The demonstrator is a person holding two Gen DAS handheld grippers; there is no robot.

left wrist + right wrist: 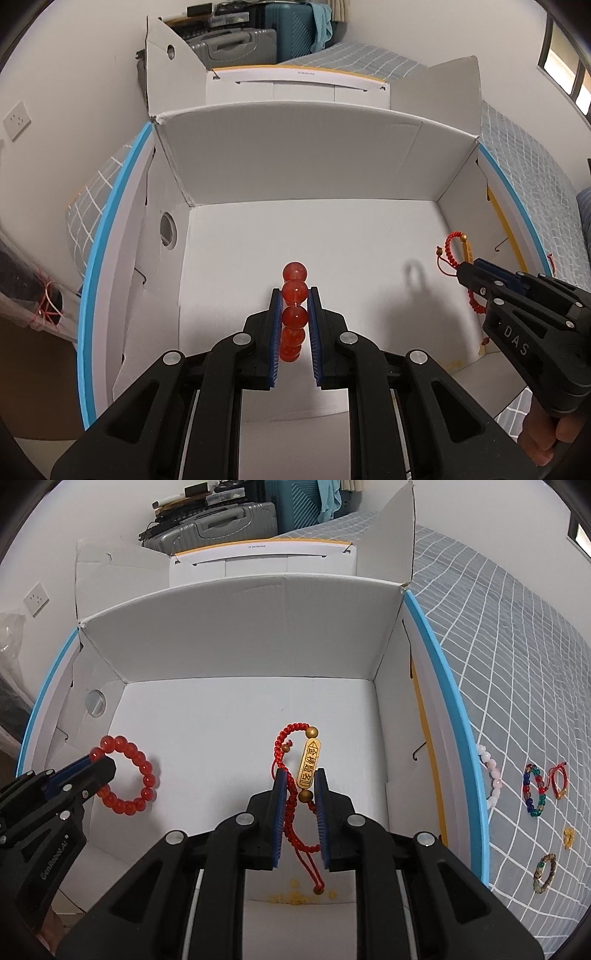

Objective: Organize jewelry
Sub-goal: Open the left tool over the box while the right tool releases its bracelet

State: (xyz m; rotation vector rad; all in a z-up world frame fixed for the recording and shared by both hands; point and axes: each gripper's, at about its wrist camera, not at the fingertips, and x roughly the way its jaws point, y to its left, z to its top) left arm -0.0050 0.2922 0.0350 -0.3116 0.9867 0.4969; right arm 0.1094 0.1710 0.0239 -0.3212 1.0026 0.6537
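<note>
Left tongs (294,295) clamped on red bead bracelet (127,775), over white cardboard box (240,638) floor; right tongs (300,775) clamped on red cord bracelet (295,771), likewise inside box.

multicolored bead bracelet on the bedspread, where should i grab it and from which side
Take the multicolored bead bracelet across one side of its bead strand, probably the near curve, coming straight down from above. It lies flat on the checked bedspread as an open oval, so one finger of a hand-held gripper can drop inside the loop. The red cord bracelet lies close on its right, so the left side looks freer.
</note>
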